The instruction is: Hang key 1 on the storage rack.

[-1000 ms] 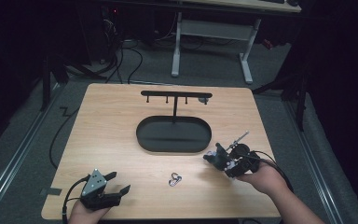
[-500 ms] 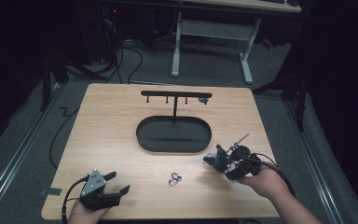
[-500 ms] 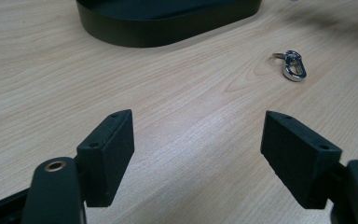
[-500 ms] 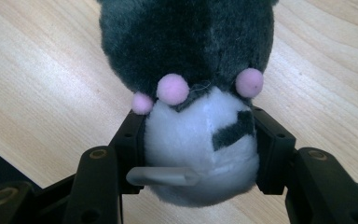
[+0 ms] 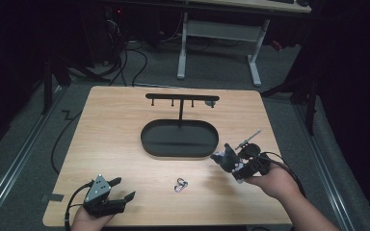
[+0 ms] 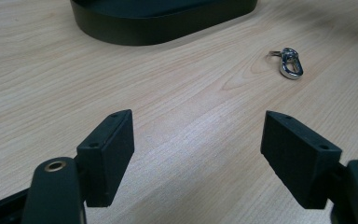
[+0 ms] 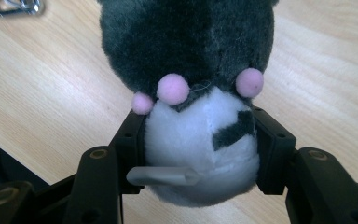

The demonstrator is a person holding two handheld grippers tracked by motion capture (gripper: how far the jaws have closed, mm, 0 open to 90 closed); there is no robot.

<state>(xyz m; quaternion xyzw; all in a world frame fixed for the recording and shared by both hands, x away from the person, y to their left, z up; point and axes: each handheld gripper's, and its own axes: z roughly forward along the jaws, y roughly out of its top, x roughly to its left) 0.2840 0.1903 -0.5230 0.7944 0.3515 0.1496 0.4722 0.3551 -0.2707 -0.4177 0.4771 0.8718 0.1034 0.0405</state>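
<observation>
A small grey and white plush toy (image 7: 193,88) with pink pom-poms sits between the jaws of my right gripper (image 7: 200,144), which is shut on its white part. From above, that gripper (image 5: 229,161) and the plush toy (image 5: 221,158) hover just right of the black oval base (image 5: 179,138) of a hanger stand (image 5: 180,98). A silver carabiner clip (image 5: 180,185) lies on the wooden table (image 5: 115,120) in front of the base; the clip (image 6: 291,63) lies ahead of my left gripper (image 6: 198,144). My left gripper (image 5: 118,190) rests open at the near left.
The stand's crossbar (image 5: 182,97) carries several small pegs. A cable (image 5: 62,144) hangs off the table's left edge. A desk frame (image 5: 217,43) stands on the dark floor beyond the table.
</observation>
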